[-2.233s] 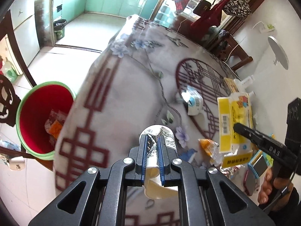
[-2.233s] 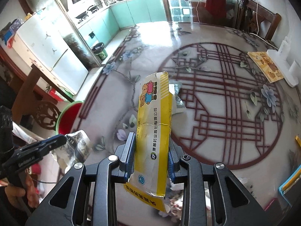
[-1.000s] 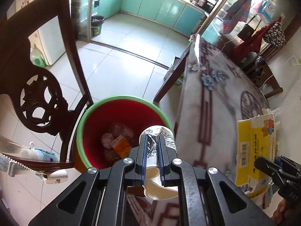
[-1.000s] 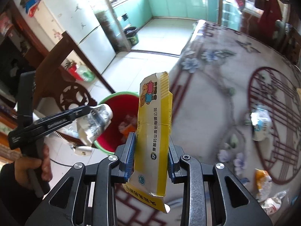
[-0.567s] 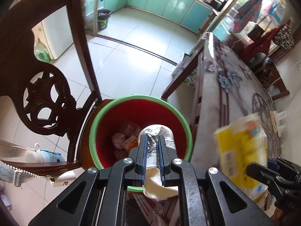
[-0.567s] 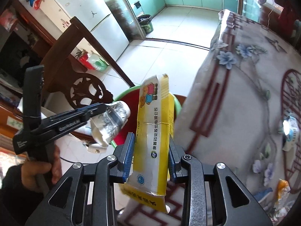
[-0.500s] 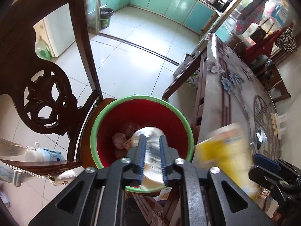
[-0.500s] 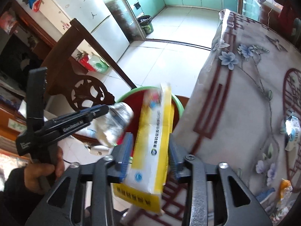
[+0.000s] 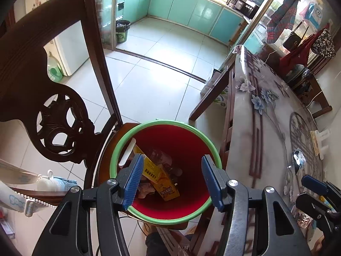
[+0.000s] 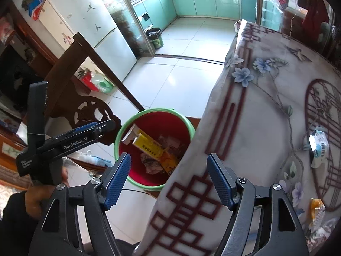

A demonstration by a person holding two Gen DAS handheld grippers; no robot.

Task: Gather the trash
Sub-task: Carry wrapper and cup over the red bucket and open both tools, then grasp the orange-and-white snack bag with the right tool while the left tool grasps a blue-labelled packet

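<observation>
A red bin with a green rim (image 9: pixel 166 124) stands right below my left gripper (image 9: pixel 171 181), whose jaws are opening with nothing between them. Inside the bin lie a yellow carton (image 9: pixel 152 171) and crumpled wrappers. In the right wrist view my right gripper (image 10: pixel 169 178) hangs over the table's edge beside the bin's rim (image 10: pixel 155 109); its jaws are opening too and hold nothing. The yellow carton (image 10: pixel 149 147) rests in the bin. The left gripper (image 10: pixel 106 127) shows from the side, just left of the bin. The right gripper (image 9: pixel 307 192) appears at the right edge.
A dark carved chair (image 9: pixel 53 128) stands close on the bin's left. The table with a flowered cloth (image 10: pixel 266 106) borders the bin's right. On it lie a white wrapper (image 10: pixel 318 147) and an orange wrapper (image 10: pixel 317 211). Tiled floor stretches beyond.
Both grippers went from shut to open. The paper cup left the left gripper and the yellow carton left the right one; the carton now lies in the bin.
</observation>
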